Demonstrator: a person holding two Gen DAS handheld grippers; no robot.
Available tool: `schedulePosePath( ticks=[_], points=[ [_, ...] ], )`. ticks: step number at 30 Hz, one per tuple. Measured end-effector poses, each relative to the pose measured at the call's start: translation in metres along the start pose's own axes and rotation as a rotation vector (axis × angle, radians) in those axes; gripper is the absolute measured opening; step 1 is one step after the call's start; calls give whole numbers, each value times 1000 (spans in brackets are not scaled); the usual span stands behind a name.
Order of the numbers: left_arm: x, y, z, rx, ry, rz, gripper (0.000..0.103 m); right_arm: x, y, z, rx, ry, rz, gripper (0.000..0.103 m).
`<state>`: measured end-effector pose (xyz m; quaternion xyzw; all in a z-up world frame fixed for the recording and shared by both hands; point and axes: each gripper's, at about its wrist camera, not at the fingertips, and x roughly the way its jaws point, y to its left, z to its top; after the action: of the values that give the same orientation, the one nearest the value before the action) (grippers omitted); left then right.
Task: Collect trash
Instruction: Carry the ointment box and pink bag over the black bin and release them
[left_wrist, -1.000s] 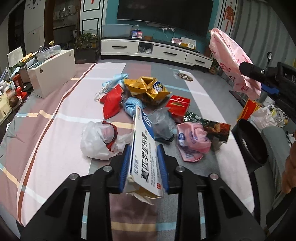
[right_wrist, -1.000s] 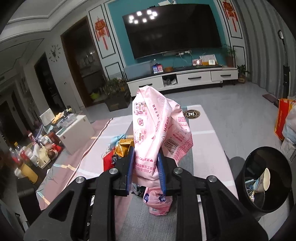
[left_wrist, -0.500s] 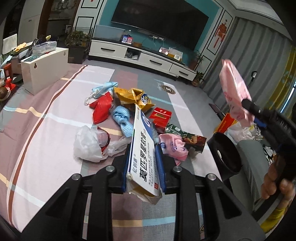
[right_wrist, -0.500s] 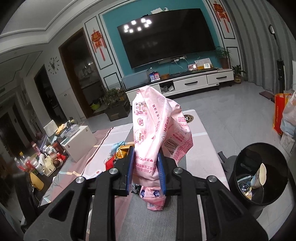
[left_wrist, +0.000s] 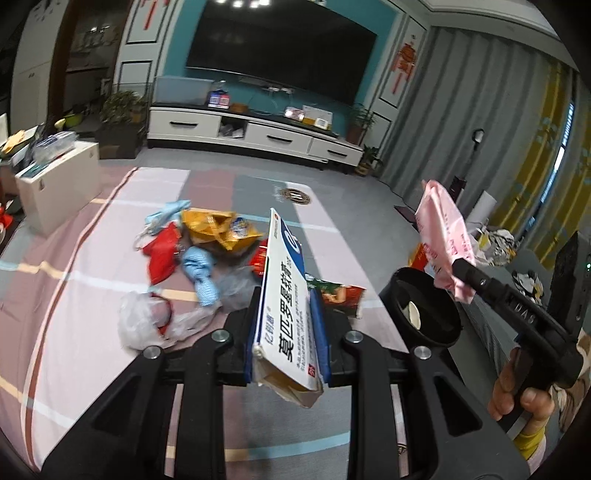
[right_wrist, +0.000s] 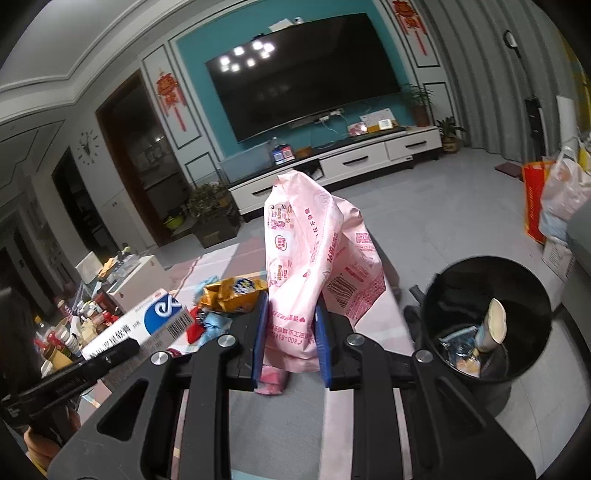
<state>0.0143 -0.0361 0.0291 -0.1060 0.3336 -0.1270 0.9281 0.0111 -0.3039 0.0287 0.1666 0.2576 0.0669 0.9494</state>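
Note:
My left gripper (left_wrist: 286, 321) is shut on a white and blue medicine box (left_wrist: 286, 291), held up above the table; the box also shows in the right wrist view (right_wrist: 147, 325). My right gripper (right_wrist: 291, 332) is shut on a pink plastic wrapper (right_wrist: 314, 266), seen in the left wrist view (left_wrist: 443, 240) held over the black trash bin (left_wrist: 424, 310). The bin (right_wrist: 487, 314) stands on the floor by the table's right edge and holds a paper cup and scraps.
A pile of trash lies on the striped tablecloth (left_wrist: 74, 295): a clear bag (left_wrist: 144, 321), red wrapper (left_wrist: 162, 251), blue cloth (left_wrist: 201, 273), yellow snack bag (left_wrist: 218, 229), snack packet (left_wrist: 340, 295). A white box (left_wrist: 55, 184) stands at the table's left. Bags lie on the floor at right.
Both grippers have risen and moved right toward the bin, still holding their items. The pink wrapper now hangs over the bin's rim.

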Motion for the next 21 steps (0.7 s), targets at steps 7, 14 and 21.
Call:
schedulePosePath(
  ticks=[7,14,21],
  points=[
    [19,-51,2,109,27,-65,26,-18,-39,-10,58,-5,-66,24],
    [46,-107,8,212,72,-169,26,-36,-81,-15,142,-33,-114,24],
    [82,-153,12,291,123,-234,26,-42,-117,-25,221,-41,-144,24]
  ],
)
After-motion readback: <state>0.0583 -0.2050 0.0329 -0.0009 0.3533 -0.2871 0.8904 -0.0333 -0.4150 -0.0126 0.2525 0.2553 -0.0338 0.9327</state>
